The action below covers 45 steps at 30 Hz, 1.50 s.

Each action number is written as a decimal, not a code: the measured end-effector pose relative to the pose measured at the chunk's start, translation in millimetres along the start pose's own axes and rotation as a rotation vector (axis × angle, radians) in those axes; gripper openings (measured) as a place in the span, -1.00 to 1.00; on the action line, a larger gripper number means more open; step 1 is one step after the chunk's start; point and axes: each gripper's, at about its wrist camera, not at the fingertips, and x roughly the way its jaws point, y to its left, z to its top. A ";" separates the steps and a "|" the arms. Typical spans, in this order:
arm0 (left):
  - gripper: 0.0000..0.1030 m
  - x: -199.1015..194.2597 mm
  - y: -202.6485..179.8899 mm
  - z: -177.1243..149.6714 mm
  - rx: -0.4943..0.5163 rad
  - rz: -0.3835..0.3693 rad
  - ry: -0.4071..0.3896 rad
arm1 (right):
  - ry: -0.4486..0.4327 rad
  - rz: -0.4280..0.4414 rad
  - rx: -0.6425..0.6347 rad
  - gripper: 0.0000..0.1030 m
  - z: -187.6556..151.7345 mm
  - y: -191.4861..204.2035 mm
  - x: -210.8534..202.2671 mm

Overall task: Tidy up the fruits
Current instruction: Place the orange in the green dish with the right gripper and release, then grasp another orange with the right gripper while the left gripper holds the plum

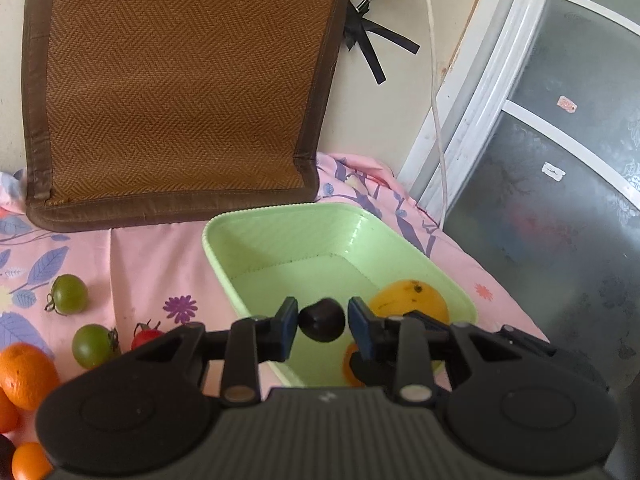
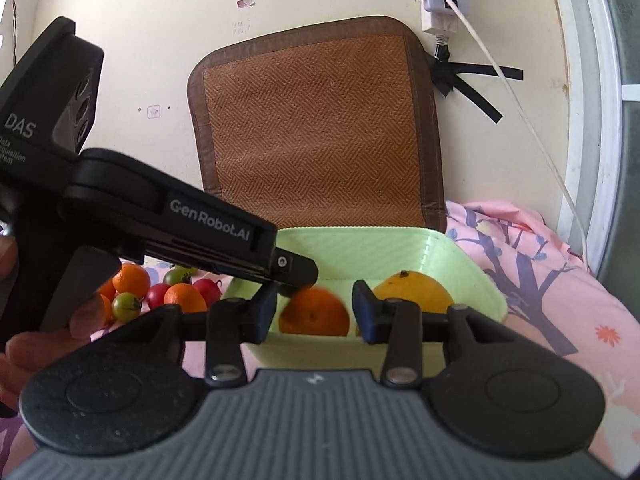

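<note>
A light green tray (image 1: pixel 224 264) sits on the pink floral cloth, holding a yellow-orange fruit (image 1: pixel 408 300) and an orange (image 2: pixel 314 312). My left gripper (image 1: pixel 322 320) hangs over the tray; a dark plum (image 1: pixel 322 320) sits between its blue pads with small gaps on both sides, so it looks open or just loosened. My right gripper (image 2: pixel 314 312) is open in front of the tray's near wall (image 2: pixel 304 344), with the orange blurred between its fingers. The left gripper's body (image 2: pixel 160 216) crosses the right wrist view.
Loose fruit lies left of the tray: two green tomatoes (image 1: pixel 68 294), a red tomato (image 1: pixel 146 336), oranges (image 1: pixel 26 374), also in the right wrist view (image 2: pixel 132 280). A brown woven mat (image 1: pixel 180 92) leans on the wall behind. A glass door (image 1: pixel 560 160) is on the right.
</note>
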 end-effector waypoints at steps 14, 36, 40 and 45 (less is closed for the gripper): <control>-0.19 -161.2 85.7 -32.6 -0.162 0.265 -0.257 | -0.166 0.053 0.092 -0.56 8.2 5.4 -35.3; -0.22 -128.3 145.7 -75.9 -0.300 0.153 -0.082 | 0.174 0.320 -0.382 -0.16 -1.5 157.0 53.6; -0.47 -129.5 149.1 -76.7 -0.312 0.163 -0.087 | 0.151 0.258 -0.539 -0.33 -11.2 170.3 57.8; -0.47 -138.5 143.9 -84.9 -0.338 0.125 -0.085 | 0.141 0.259 -0.496 -0.34 -13.9 152.5 34.8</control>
